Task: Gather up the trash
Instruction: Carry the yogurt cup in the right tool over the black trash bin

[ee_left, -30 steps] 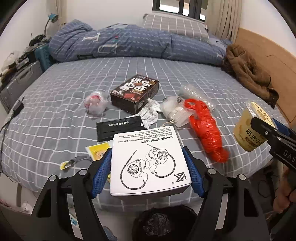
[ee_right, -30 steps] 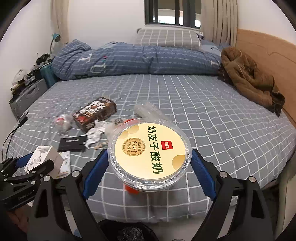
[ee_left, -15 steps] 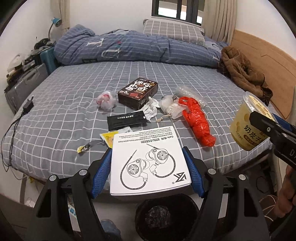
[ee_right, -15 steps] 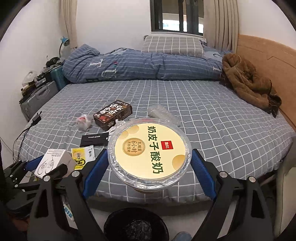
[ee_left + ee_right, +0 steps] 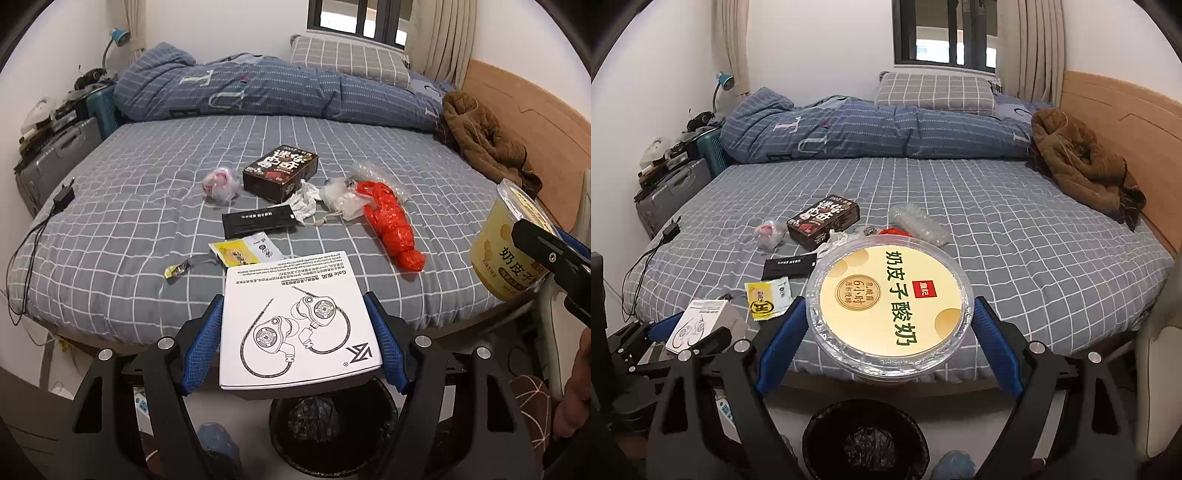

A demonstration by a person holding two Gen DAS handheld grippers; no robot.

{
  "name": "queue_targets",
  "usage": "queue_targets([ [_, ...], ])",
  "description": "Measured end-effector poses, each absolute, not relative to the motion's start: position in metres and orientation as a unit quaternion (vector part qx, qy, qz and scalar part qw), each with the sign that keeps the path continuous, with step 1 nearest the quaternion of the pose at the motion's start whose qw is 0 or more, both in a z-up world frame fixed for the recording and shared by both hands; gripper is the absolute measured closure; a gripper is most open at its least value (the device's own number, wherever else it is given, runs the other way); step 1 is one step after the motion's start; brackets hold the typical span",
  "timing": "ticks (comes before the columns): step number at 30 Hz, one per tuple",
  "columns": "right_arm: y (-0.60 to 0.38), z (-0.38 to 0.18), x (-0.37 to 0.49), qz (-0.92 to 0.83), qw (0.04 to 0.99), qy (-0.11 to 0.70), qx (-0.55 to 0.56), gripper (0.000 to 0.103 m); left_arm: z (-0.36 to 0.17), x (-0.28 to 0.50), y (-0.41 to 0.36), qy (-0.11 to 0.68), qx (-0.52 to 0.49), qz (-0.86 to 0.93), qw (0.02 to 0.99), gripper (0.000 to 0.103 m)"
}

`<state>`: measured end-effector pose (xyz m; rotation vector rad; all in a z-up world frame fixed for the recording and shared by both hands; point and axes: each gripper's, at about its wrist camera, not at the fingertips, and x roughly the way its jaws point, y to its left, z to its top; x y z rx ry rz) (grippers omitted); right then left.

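A flat white cardboard box [image 5: 299,321], printed with a line drawing of earphones, is clamped at its two side edges by the textured blue pads of the left gripper [image 5: 295,343]. A round yellow yoghurt tub [image 5: 890,306], sealed with a glossy printed lid inside a clear plastic rim, is gripped at its sides by the right gripper [image 5: 886,347]. Both loads are held off the near edge of the bed [image 5: 110,229], which is covered in a grey sheet with a white grid. A round black bin [image 5: 866,439], lined with crinkled dark plastic, is seen on the floor below both grippers. More trash is left on the sheet: a dark rectangular snack carton [image 5: 280,173], a crumpled orange-red plastic bag [image 5: 391,225], a flat black sachet [image 5: 258,225], a yellow and white packet [image 5: 243,253], crushed white tissue [image 5: 304,201], a small knotted clear bag with pink inside [image 5: 219,182] and a ribbed clear plastic wrapper [image 5: 918,223]. A rumpled brown jacket [image 5: 1078,162] is heaped against the wooden headboard [image 5: 1126,125].
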<state>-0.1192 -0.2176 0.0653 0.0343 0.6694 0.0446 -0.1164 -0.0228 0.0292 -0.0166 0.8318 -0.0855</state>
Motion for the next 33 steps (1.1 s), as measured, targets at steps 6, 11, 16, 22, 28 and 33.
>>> queue_targets([
  [6,-0.214,0.059,-0.127,0.023,0.941,0.337,0.016,0.019,0.020,-0.124,-0.019,0.416,-0.008,-0.040,0.909,0.031],
  [11,-0.210,0.047,-0.134,0.025,0.937,0.349,0.018,0.019,0.008,-0.130,-0.017,0.429,-0.009,-0.042,0.902,0.031],
  [16,-0.205,0.032,-0.138,0.029,0.931,0.364,0.023,0.019,-0.006,-0.136,-0.014,0.442,-0.010,-0.039,0.896,0.031],
  [22,-0.199,0.012,-0.141,0.035,0.923,0.383,0.023,0.019,-0.029,-0.145,-0.011,0.463,-0.010,-0.037,0.885,0.031],
  [28,-0.194,-0.016,-0.144,0.040,0.911,0.409,0.025,0.019,-0.057,-0.150,-0.004,0.489,-0.016,-0.032,0.872,0.031],
  [33,-0.188,-0.041,-0.145,0.046,0.900,0.433,0.025,0.019,-0.079,-0.150,-0.003,0.505,-0.012,-0.029,0.863,0.031],
])
